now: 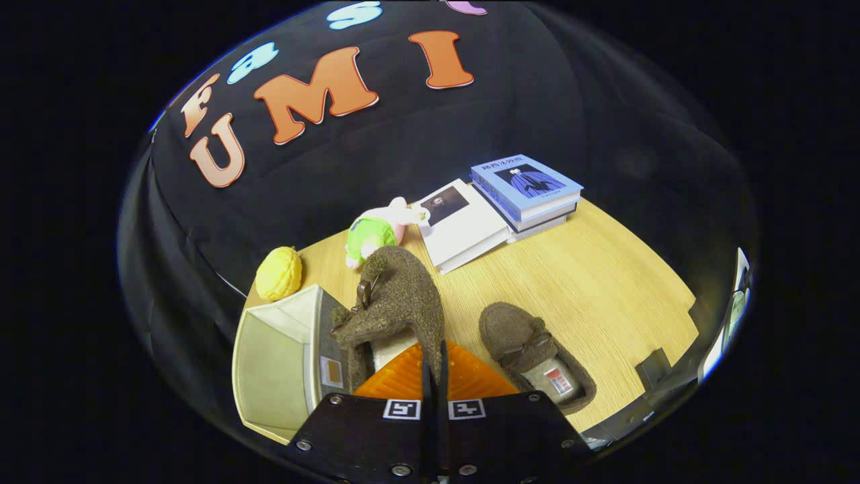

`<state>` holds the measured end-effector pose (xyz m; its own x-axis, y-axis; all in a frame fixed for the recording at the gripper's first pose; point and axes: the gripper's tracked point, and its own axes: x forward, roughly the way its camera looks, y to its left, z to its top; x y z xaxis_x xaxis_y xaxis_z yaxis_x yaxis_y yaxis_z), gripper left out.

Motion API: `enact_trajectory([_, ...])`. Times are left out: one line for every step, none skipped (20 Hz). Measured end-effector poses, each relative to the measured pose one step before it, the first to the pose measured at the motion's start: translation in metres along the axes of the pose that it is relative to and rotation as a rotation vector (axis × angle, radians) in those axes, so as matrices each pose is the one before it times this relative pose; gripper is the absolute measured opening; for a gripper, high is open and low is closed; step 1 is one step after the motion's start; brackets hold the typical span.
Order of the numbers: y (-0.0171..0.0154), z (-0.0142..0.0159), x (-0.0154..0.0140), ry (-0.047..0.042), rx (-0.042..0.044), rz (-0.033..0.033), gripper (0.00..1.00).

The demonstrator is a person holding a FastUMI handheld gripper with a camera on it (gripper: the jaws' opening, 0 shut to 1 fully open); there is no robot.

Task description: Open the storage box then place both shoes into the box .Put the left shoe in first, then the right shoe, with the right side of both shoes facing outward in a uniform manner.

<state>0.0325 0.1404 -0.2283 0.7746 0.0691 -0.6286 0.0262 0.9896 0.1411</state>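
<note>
Tongs (435, 366): fingers pressed close together, pinching the heel end of a brown slipper.

Held slipper (396, 296): brown fuzzy shoe with a small bow, lifted off the surface, long axis running straight ahead from the fingers, toe pointing away and tilted up. It hung just beside and partly over the open storage box.

Storage box (272, 349): cream-coloured, opened, with its mouth showing; it lay immediately to the left of the fingers, so the coming move was judged to be a short shift leftward and down into it. The box's interior appeared to hold no shoe as yet.

Second slipper (537, 356): matching brown shoe, resting on the wooden surface (605, 282) just right of the fingers, toe pointing away and leftward, heel opening nearest.

Yellow knitted ball (279, 272): beyond the box, at the surface's far left rim.

Plush toy (376, 232): green and pink, beyond the held slipper's toe.

Books (497, 208): white book and a stack topped in blue, farthest back.
</note>
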Motion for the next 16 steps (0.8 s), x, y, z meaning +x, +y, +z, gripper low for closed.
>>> enact_trajectory([0.00768,0.00653,-0.00538,-0.01085,0.00617,0.01387,0.01])
enact_trajectory([0.00949,0.00528,-0.00567,-0.00807,0.00738,0.01801,0.01])
enact_trajectory([0.01065,0.00418,-0.00634,-0.00746,0.00726,0.02097,0.01])
enact_trajectory([0.00954,0.004,-0.0042,-0.00695,0.00745,0.01951,0.01])
enact_trajectory([0.0096,0.00337,-0.0032,-0.00305,0.00406,0.01788,0.01])
enact_trajectory([0.0092,0.0014,-0.00043,-0.00143,0.00294,0.01796,0.01])
enact_trajectory([0.01057,0.00001,-0.00047,0.00095,0.00131,0.0175,0.01])
enact_trajectory([0.01102,-0.00107,-0.00031,0.00351,0.00072,0.0176,0.01])
enact_trajectory([0.01033,-0.00265,0.00097,0.00603,0.00369,0.01606,0.01])
enact_trajectory([0.00956,-0.00342,0.0015,0.00752,0.00408,0.01696,0.01])
enact_trajectory([0.00989,-0.0039,0.00288,0.00839,0.00415,0.01495,0.01])
enact_trajectory([0.00917,-0.00428,0.0041,0.0097,0.00247,0.01237,0.01])
enact_trajectory([0.00917,-0.00489,0.0046,0.00919,-0.00087,0.00992,0.01])
enact_trajectory([0.00762,-0.00615,0.00553,0.01121,-0.00111,0.00851,0.01])
enact_trajectory([0.00693,-0.00722,0.00649,0.0142,0.00131,0.00691,0.01])
enact_trajectory([0.00541,-0.00801,0.00759,0.01975,0.00562,0.00629,0.01])
